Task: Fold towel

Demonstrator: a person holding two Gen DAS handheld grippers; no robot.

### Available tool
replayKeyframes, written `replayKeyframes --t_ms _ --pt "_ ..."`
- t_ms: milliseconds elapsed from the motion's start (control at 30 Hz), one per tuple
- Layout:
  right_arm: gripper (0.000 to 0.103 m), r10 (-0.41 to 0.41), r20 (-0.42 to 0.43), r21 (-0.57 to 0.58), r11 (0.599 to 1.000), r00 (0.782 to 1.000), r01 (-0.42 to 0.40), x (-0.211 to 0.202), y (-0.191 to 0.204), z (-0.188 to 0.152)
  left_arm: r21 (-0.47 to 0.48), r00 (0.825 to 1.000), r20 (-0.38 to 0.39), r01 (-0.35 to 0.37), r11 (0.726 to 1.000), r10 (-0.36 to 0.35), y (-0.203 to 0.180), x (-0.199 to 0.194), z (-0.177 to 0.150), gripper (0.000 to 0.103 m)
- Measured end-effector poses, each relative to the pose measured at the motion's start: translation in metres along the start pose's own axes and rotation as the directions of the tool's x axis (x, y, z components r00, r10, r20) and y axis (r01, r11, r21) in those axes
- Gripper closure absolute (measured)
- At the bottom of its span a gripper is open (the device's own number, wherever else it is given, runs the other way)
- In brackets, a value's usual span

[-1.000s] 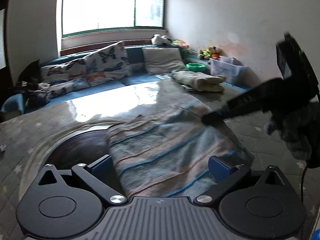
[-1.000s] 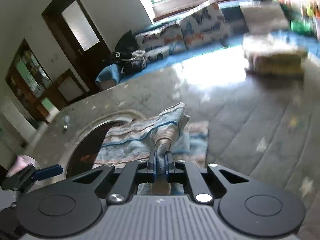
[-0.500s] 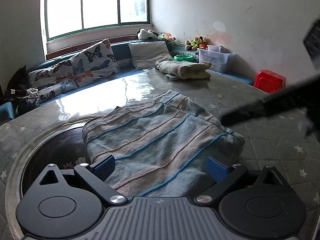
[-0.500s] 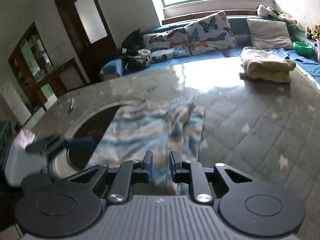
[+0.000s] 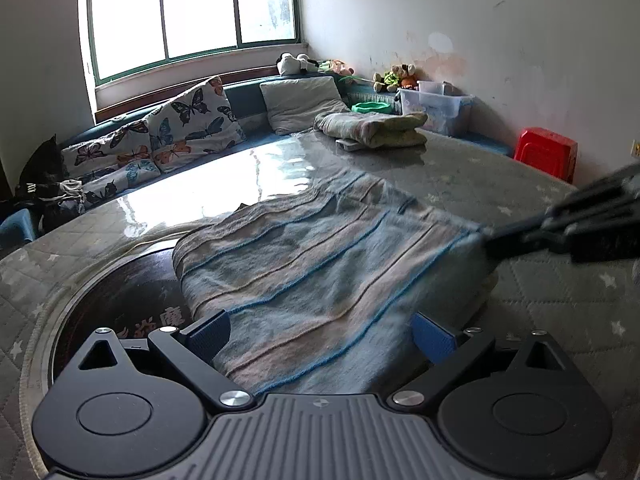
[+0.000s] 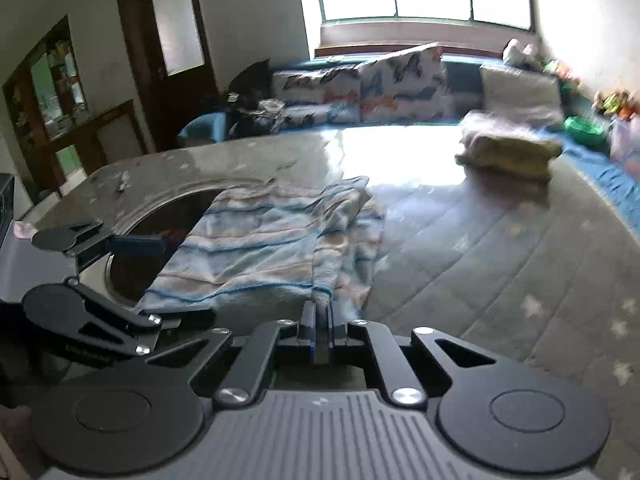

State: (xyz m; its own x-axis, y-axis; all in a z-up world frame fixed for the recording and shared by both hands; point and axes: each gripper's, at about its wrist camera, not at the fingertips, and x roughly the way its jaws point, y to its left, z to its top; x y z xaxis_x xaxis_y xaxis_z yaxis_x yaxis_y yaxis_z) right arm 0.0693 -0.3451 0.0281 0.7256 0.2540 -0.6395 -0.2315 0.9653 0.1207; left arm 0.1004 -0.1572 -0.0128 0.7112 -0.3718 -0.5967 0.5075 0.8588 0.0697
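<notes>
A striped blue and beige towel (image 5: 312, 272) lies doubled over on the grey quilted table (image 5: 560, 312), partly covering a dark round inset (image 5: 120, 300). My left gripper (image 5: 320, 334) is open at the towel's near edge, with a blue pad on each side and the cloth between them untouched. The right gripper (image 5: 488, 238) reaches in from the right to the towel's right corner. In the right wrist view, the right gripper (image 6: 319, 320) is shut on the towel (image 6: 260, 248) at its near corner. One of the left gripper's pads (image 6: 136, 245) shows at the left.
A stack of folded towels (image 5: 372, 128) sits at the table's far side. Butterfly cushions (image 5: 188, 120) line a bench under the window. A clear plastic box (image 5: 436, 108) and a red stool (image 5: 546, 152) stand by the right wall. A dark door (image 6: 176, 40) is at the far left.
The right gripper let go of the towel fold, dropped to the towel's near right corner and shut on it. The left gripper stayed open and drew back a little.
</notes>
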Motion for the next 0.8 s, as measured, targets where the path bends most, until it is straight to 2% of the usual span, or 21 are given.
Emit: replayKeyframes --t_ms 100,233,400,567,633,700,733,800 --pt "0.097 -0.032 -0.051 -0.002 0.999 0.998 0.032 0.009 -0.003 -0.004 0.004 1.000 -0.014 -0.001 1.000 0.001 0.001 0.003 -0.003 0.004" --pt "0.094 -0.032 -0.041 -0.001 0.999 0.999 0.032 0.005 -0.005 0.002 0.000 1.000 -0.006 0.002 1.000 -0.002 0.006 -0.005 -0.005 0.004" --pt "0.091 0.023 -0.005 0.003 1.000 1.000 -0.023 0.018 -0.001 0.020 -0.015 0.999 0.036 0.000 1.000 0.000 0.009 -0.012 0.004 0.005" --pt "0.091 0.073 0.023 0.007 0.997 0.997 -0.073 0.031 0.002 0.036 -0.032 1.000 0.021 -0.011 0.999 0.011 0.013 -0.007 0.003 0.013" --pt "0.091 0.057 -0.011 0.017 0.998 0.998 -0.057 0.042 -0.002 0.030 -0.034 1.000 0.006 -0.014 0.999 0.015 0.016 -0.004 -0.001 0.013" --pt "0.091 0.008 -0.061 0.047 0.999 0.998 -0.005 0.053 -0.011 0.021 -0.035 1.000 -0.013 -0.018 0.999 0.017 0.020 0.000 -0.006 0.016" --pt "0.085 0.004 -0.069 0.068 0.998 0.998 0.000 0.054 -0.015 0.020 -0.035 1.000 -0.022 -0.020 0.999 0.019 0.022 0.002 -0.007 0.018" --pt "0.085 0.006 -0.064 0.089 0.996 0.998 0.000 0.051 -0.019 0.023 -0.044 0.999 -0.030 -0.024 0.999 0.022 0.026 0.003 -0.009 0.018"
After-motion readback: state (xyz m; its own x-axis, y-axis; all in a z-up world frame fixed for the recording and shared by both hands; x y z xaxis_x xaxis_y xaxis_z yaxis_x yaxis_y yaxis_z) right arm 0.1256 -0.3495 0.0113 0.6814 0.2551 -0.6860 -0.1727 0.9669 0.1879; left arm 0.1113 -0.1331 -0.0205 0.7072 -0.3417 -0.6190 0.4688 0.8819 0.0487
